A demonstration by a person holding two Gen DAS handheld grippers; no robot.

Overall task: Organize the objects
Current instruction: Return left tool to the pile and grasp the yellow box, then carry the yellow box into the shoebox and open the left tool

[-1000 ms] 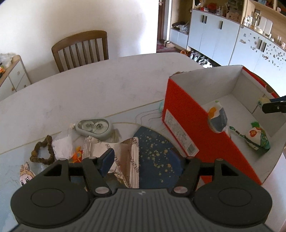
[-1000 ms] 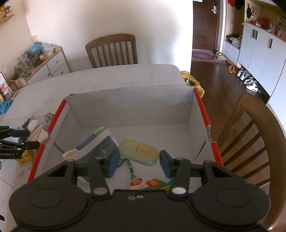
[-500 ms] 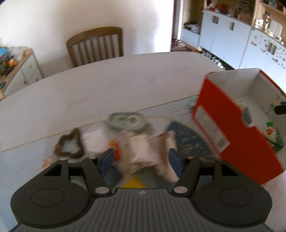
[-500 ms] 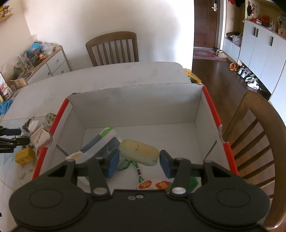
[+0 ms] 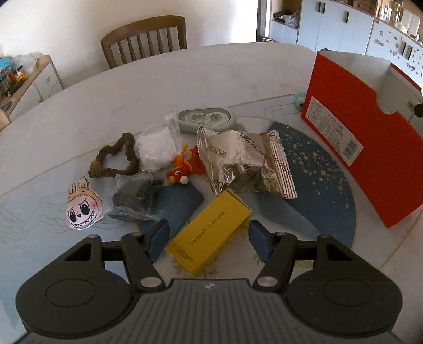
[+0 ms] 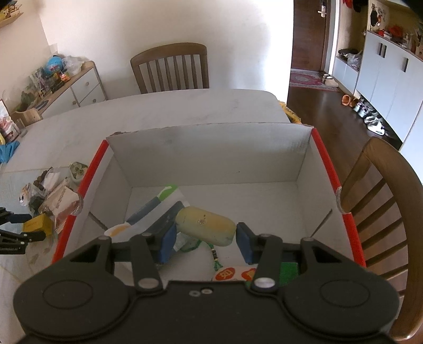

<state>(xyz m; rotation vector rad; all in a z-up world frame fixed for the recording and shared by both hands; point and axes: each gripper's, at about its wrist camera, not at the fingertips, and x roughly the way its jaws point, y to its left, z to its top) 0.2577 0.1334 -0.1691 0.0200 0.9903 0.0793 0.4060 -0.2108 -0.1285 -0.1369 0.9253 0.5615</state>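
The left gripper (image 5: pixel 208 239) is spread wide with a yellow box (image 5: pixel 208 232) lying between its fingers, untouched. The right gripper (image 6: pixel 205 242), also spread, hovers over the red box (image 6: pixel 327 169).

The red box (image 5: pixel 370 148) is cut off by the right edge in the left wrist view. Inside the box, the right gripper (image 6: pixel 206 242) hides part of the red-and-green packet (image 6: pixel 238 274). The print on the yellow carton (image 5: pixel 208 232) is too small to read.

White wall (image 6: pixel 132 23), wood chair (image 6: pixel 170 68)
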